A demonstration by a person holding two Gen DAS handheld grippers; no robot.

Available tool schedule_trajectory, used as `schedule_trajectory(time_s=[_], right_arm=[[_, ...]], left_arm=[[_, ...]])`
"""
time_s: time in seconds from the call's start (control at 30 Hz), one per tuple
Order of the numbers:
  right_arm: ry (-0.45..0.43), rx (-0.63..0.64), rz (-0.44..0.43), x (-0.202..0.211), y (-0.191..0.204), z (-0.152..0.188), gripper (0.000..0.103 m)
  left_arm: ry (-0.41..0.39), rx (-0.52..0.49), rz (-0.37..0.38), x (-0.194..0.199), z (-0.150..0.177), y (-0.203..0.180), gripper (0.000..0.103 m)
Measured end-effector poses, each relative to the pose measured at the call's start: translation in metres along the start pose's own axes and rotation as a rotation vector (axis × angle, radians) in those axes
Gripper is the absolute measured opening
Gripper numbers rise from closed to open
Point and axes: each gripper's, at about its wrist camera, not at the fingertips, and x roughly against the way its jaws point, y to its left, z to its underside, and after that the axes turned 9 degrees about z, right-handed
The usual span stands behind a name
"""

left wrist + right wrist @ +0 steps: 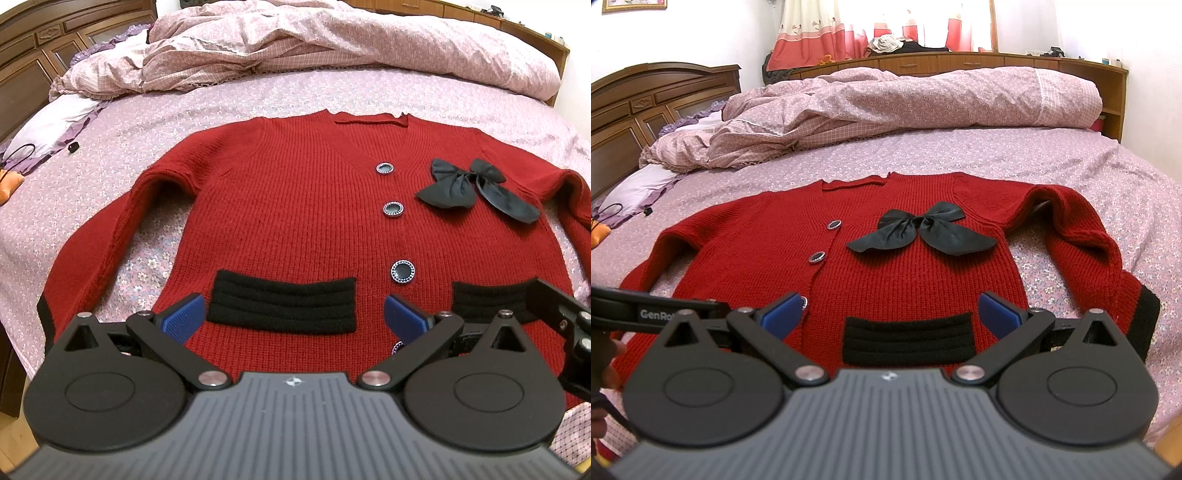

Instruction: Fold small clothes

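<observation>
Both tools released, left tool (293, 317), right tool (891, 314); red cardigan (295, 206) flat, buttoned, black bow (476, 188), black pockets

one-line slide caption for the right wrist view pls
Open right tongs hover over a red cardigan laid flat on the bed.

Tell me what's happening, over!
Left claw open, right claw open, both empty. Red cardigan flat on bed, unfolded, sleeves out. Black bow lying on its chest.

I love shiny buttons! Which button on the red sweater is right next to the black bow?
The top button, just below the neckline, sits level with the black bow. The other buttons run lower down the red sweater, toward the pockets.
</observation>
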Motion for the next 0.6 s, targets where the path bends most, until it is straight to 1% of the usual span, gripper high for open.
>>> schedule_trajectory(time_s=[0.27,0.6], right_arm=[[0.010,-0.008,-0.006,-0.003,-0.002,0.003,0.103],[0.024,-0.027,-0.009,-0.011,-0.020,0.000,0.103]], left_arm=[[0.018,0.002,0.003,-0.004,0.003,0.004,0.103],[0.055,0.013,0.020,-0.020,-0.017,0.001,0.103]])
